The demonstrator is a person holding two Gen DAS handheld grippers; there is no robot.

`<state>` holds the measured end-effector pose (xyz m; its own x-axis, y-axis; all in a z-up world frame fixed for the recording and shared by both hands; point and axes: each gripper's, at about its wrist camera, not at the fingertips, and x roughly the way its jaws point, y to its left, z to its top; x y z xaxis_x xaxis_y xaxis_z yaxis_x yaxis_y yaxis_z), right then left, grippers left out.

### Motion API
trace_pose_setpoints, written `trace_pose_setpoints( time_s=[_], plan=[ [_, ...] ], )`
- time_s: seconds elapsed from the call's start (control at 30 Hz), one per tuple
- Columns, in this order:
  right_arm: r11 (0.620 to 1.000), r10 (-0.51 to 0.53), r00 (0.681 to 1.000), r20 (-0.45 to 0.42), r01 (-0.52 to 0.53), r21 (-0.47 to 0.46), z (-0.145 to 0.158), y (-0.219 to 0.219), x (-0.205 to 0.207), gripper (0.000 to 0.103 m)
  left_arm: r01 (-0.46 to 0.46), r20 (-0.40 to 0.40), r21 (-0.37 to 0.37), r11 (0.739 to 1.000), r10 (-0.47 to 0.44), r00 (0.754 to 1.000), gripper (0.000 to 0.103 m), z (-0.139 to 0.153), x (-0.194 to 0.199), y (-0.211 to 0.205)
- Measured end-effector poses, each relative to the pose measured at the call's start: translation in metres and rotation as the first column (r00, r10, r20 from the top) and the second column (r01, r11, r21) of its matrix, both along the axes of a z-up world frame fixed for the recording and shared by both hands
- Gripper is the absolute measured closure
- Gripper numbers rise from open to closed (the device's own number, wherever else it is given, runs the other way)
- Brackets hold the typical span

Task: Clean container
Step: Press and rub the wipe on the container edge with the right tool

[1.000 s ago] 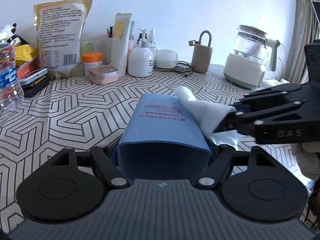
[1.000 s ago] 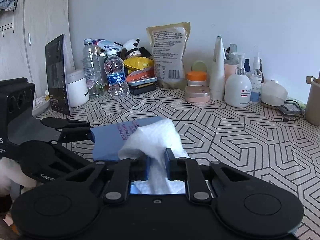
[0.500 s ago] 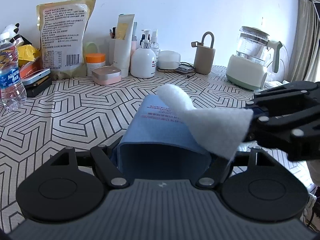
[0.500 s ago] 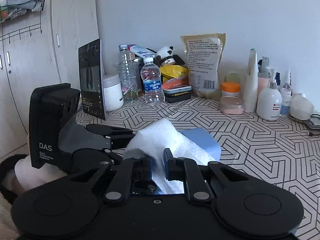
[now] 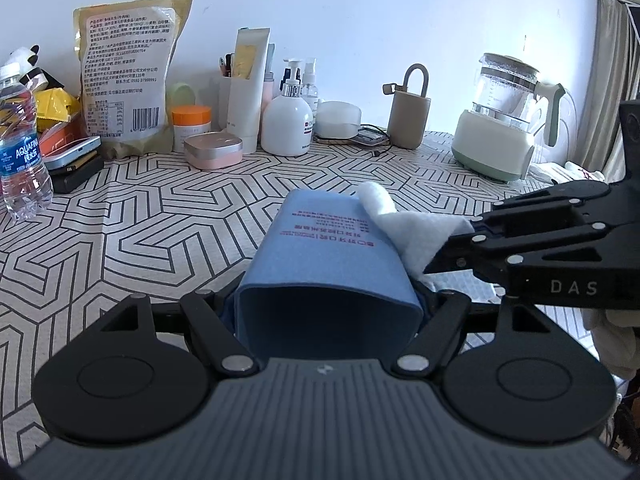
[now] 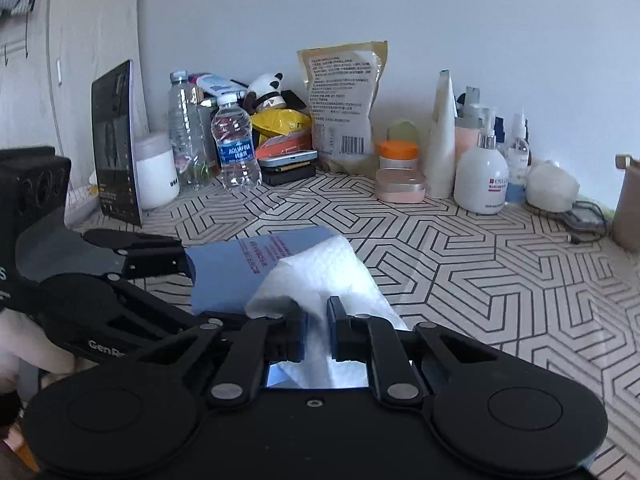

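A blue box-shaped container (image 5: pixel 326 248) with red print lies on its side over the patterned table, its open end toward the left wrist camera. My left gripper (image 5: pixel 328 304) is shut on it, a finger on each side. My right gripper (image 6: pixel 316 320) is shut on a white paper towel (image 6: pixel 320 272). In the left wrist view the towel (image 5: pixel 404 224) rests against the container's upper right side, with the right gripper (image 5: pixel 444 256) coming in from the right. In the right wrist view the container (image 6: pixel 240 268) lies just beyond the towel, held from the left.
The back of the table holds a food bag (image 5: pixel 128 76), water bottles (image 6: pixel 234 148), a pump bottle (image 5: pixel 286 124), an orange-lidded jar (image 5: pixel 191 122), a pink case (image 5: pixel 214 156), a tan holder (image 5: pixel 410 120) and a kettle (image 5: pixel 500 120). A dark tablet (image 6: pixel 114 140) stands at the left.
The right gripper lifted the towel up and off the container, then brought it back down onto the container's upper right side. The left gripper has kept the container still.
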<state>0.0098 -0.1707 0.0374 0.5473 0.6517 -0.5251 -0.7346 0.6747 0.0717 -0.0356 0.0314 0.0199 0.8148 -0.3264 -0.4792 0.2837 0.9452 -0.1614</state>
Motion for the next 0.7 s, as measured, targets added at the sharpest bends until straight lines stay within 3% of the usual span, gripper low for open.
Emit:
trace_pose_setpoints(
  time_s=[0.07,0.7],
  plan=[
    [1.000,0.004,1.000,0.007,-0.004,0.002,0.0008,0.0012,-0.0029,0.095,0.003,-0.001,-0.005,1.000,-0.003,1.000,0.028,0.0000,0.0005,0.0006],
    [0.997,0.019,0.999,-0.037,-0.016,0.074,0.0029,-0.0039,0.0021,0.095,-0.008,-0.007,-0.009,1.000,0.008,1.000,0.028,0.0005,0.0001,0.0002]
  ],
)
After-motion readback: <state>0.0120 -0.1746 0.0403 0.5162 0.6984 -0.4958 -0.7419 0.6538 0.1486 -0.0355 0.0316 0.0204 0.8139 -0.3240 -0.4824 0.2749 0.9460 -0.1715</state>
